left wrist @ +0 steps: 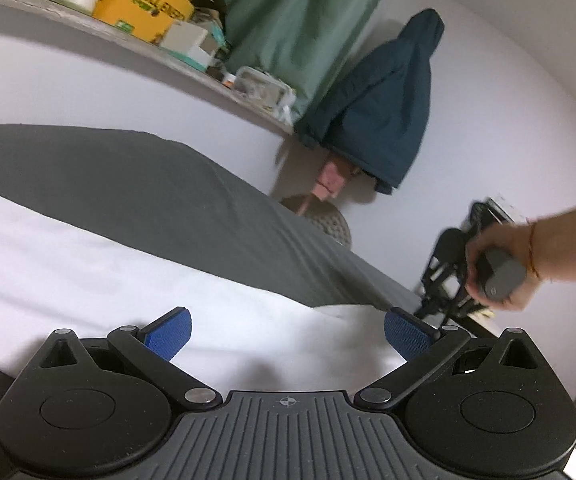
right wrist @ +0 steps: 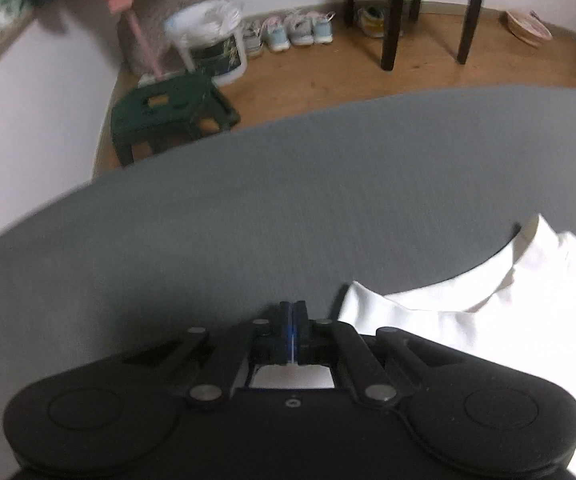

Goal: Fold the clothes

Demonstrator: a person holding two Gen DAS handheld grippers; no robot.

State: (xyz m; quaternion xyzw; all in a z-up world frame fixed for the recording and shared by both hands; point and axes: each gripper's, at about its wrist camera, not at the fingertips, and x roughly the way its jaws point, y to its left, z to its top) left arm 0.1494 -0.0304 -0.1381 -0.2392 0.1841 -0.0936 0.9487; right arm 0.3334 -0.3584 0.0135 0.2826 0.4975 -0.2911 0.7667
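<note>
A white shirt lies on the grey bed cover, its collar toward the right. My right gripper is shut at the shirt's left shoulder edge. White cloth shows through the gap just behind its pads, so it appears pinched on the shirt. In the left wrist view the white shirt spreads under my left gripper. That gripper is open, with nothing between its blue pads. A hand holds the right gripper at the far right, where the cloth rises in a small peak.
The bed cover ends at a white wall. A cluttered shelf, a green curtain and a hanging dark blue jacket are behind. On the wooden floor stand a green stool, a bucket, shoes and a dark-legged table.
</note>
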